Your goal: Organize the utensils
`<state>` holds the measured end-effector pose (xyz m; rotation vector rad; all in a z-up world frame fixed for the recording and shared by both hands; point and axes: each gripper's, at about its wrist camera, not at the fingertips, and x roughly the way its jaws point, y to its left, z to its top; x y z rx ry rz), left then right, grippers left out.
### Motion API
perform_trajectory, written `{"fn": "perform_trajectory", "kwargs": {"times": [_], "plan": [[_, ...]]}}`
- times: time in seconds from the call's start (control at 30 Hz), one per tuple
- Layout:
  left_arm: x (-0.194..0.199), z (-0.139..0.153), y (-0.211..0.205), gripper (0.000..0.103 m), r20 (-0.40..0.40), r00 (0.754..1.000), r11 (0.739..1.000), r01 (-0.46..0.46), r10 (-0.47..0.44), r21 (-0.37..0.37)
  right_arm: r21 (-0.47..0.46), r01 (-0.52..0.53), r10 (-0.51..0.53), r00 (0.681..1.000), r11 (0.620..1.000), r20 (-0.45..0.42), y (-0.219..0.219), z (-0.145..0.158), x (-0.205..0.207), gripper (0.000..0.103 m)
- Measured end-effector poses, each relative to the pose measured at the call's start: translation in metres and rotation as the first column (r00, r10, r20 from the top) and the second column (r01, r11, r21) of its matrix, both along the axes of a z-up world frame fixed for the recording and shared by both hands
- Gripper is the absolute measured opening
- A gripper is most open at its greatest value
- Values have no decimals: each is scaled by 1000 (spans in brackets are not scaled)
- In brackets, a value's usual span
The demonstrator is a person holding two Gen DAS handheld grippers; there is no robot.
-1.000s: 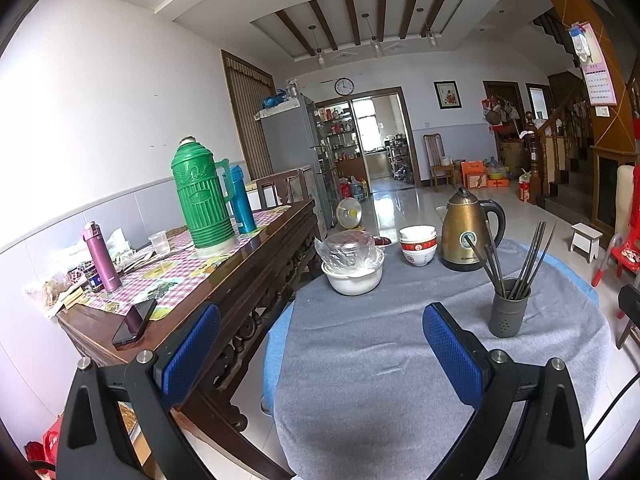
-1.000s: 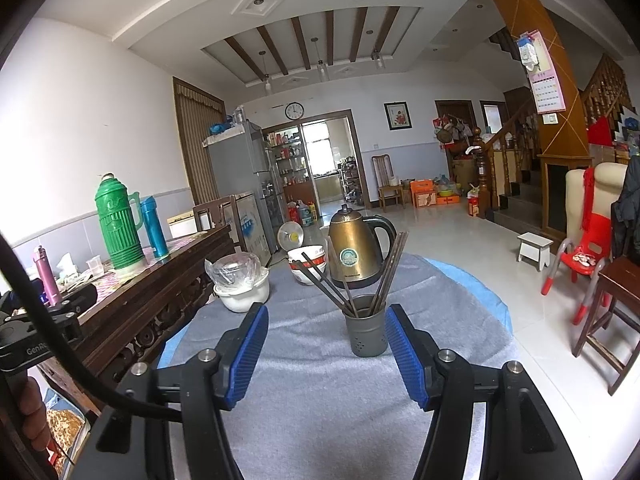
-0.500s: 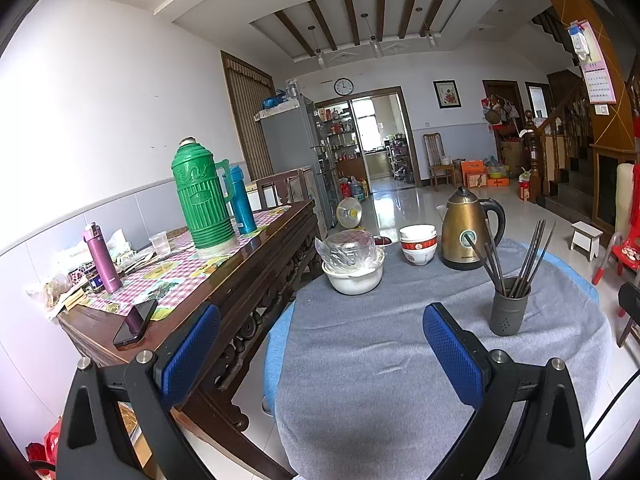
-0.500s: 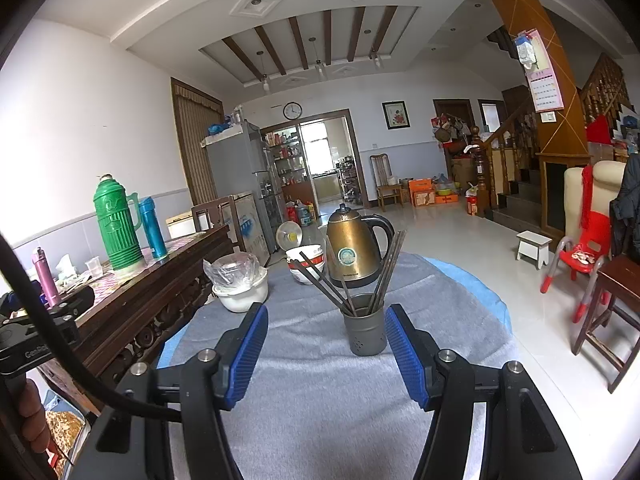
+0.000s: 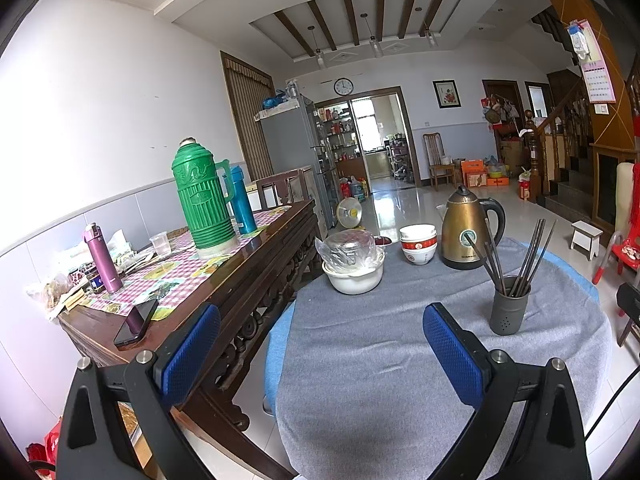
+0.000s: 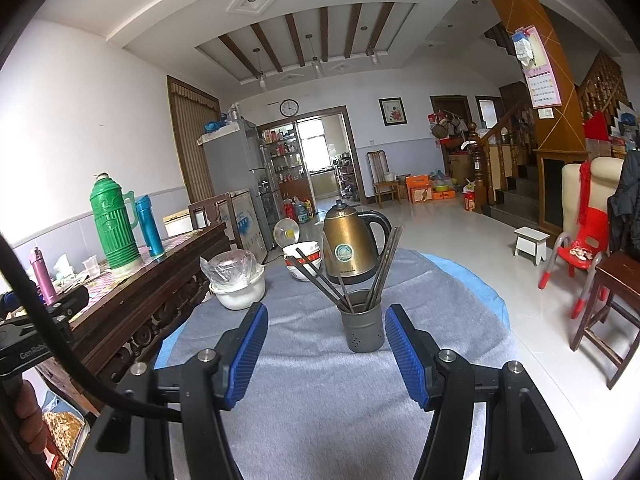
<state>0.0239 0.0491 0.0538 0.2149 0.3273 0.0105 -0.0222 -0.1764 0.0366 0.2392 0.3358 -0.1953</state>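
A dark grey utensil holder (image 6: 363,328) stands on the round table with its grey cloth (image 6: 320,392). Several dark chopsticks (image 6: 382,264) lean out of it in two bunches. My right gripper (image 6: 326,344) is open and hangs just short of the holder, which sits a little right of centre between the blue pads. In the left wrist view the same holder (image 5: 510,306) is ahead and to the right of my left gripper (image 5: 320,344), which is open with nothing between its fingers.
A gold kettle (image 6: 350,244), stacked red-and-white bowls (image 6: 304,258) and a white pot under plastic film (image 6: 238,280) stand at the table's far side. A dark wooden sideboard (image 5: 256,264) with a green thermos (image 5: 202,200) runs along the left. A wooden stool (image 6: 616,300) is on the right.
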Motion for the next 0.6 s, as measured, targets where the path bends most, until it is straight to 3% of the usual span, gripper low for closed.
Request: {"fn": "perform_trajectory", "kwargs": {"times": [0.6], "plan": [[-2,1,2,101,4,1000,1000,-3,3,2,1,4,-4,1000,1000,3,-1,0,0,65]]}}
